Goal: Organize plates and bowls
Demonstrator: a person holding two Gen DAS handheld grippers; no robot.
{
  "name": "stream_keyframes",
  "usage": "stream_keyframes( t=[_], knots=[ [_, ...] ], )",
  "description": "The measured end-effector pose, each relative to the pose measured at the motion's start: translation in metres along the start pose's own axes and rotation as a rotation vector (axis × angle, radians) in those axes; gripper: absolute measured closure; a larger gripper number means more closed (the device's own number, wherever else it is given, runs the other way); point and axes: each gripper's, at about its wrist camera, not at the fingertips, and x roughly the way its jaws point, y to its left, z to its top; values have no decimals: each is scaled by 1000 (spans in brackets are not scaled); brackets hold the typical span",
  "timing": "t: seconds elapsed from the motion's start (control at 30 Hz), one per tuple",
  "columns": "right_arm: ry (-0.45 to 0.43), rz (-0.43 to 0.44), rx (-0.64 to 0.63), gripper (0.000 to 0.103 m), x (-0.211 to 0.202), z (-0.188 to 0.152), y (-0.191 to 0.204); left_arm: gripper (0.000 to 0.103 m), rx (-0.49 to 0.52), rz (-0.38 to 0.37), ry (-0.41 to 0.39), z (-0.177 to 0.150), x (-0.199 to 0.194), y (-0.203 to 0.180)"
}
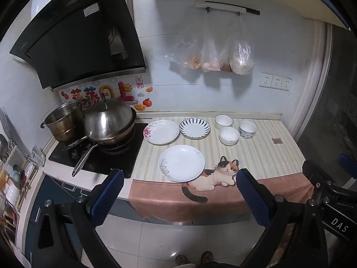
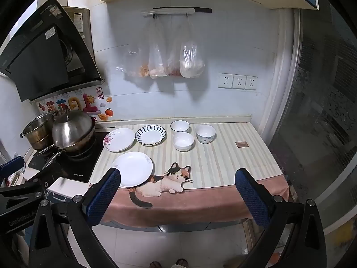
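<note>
**Both grippers wide, off the counter**

The left gripper [image 1: 179, 178] and right gripper [image 2: 177, 177] hang spread wide and empty before the counter edge. Nearest lies a white plate [image 1: 181, 163] touching the cat mat [image 1: 221, 174]. Farther: floral plate [image 1: 162, 131], striped plate [image 1: 194, 128], three bowls [image 1: 229, 135] at right.

Kitchen alcove: pale tiled wall [image 2: 223, 51] with a triple socket panel [image 2: 237, 81], a rail [image 2: 176, 10] hung with plastic bags [image 2: 169, 64], and a black range hood [image 1: 78, 35] at left. Counter [image 2: 223, 160] under a striped cloth with a cat print [image 2: 169, 181]; white tiled floor [image 2: 178, 243]; frosted glass door [image 2: 323, 122] at right.
</note>
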Motion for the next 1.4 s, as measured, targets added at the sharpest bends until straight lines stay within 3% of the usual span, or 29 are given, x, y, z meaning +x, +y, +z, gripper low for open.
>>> stream_keyframes(
  t=[1.4],
  knots=[
    [1, 5, 28, 0, 3, -4, -8, 0, -2, 4, -10, 6, -2, -5]
  ],
)
